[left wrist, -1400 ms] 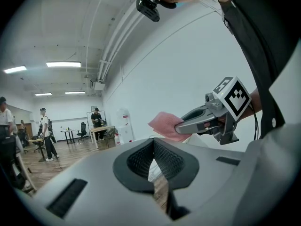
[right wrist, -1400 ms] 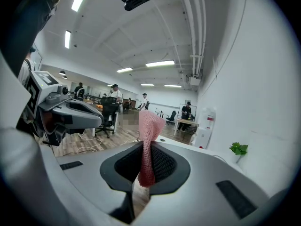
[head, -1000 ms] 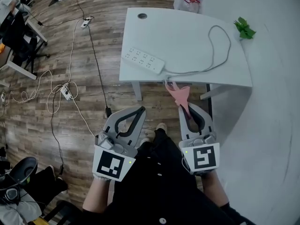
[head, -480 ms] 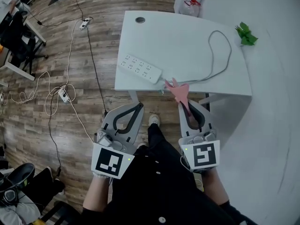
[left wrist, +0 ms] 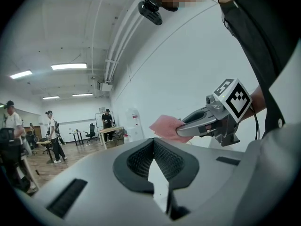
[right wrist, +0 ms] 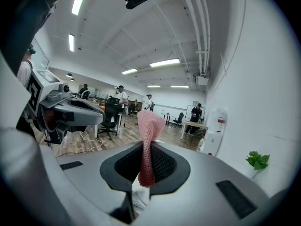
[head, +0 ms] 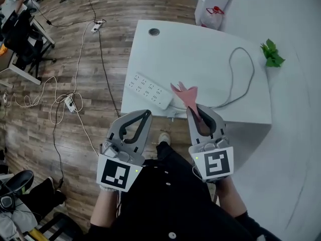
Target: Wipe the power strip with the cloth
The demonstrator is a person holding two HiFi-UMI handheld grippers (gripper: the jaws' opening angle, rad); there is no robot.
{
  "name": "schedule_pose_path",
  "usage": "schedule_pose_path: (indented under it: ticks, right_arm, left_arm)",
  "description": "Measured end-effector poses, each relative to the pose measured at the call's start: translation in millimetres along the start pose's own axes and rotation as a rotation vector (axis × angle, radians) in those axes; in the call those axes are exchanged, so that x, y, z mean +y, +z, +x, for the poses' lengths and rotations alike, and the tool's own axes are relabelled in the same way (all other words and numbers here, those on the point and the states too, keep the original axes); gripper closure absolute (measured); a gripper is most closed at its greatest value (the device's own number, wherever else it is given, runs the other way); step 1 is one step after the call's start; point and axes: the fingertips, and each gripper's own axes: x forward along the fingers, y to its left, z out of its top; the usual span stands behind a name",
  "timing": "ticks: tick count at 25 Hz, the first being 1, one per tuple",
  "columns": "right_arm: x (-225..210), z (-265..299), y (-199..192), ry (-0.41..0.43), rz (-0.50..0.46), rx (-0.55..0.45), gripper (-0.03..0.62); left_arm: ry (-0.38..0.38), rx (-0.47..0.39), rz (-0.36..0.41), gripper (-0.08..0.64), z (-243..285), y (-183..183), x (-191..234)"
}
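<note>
Pink woven cloth (right wrist: 149,126), matt white table (head: 190,54); wood floor (head: 30,129)

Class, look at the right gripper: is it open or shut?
Shut: the right gripper clamps the pink cloth between its jaws.

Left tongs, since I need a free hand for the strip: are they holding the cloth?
No, the left tongs are shut on nothing, while the pink cloth is clamped in the right tongs.

Overhead head view; cloth (head: 186,95) in all
</note>
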Motion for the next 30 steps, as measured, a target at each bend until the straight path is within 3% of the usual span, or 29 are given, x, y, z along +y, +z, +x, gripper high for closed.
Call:
schedule_pose_path:
  ticks: [13,30]
  right_arm:
    - [-51.7,73.1,9.7,0.123,-0.035,-0.023,0.538]
    - [-50.3,108.7,8.6,0.148,-0.024,0.001,0.538]
  left_arm:
    - [0.143,0.051,0.003,0.546,62.2,-5.8,52.2]
    - [0.144,0.082,-0.024,0.546,69.2,-17.4,78.7]
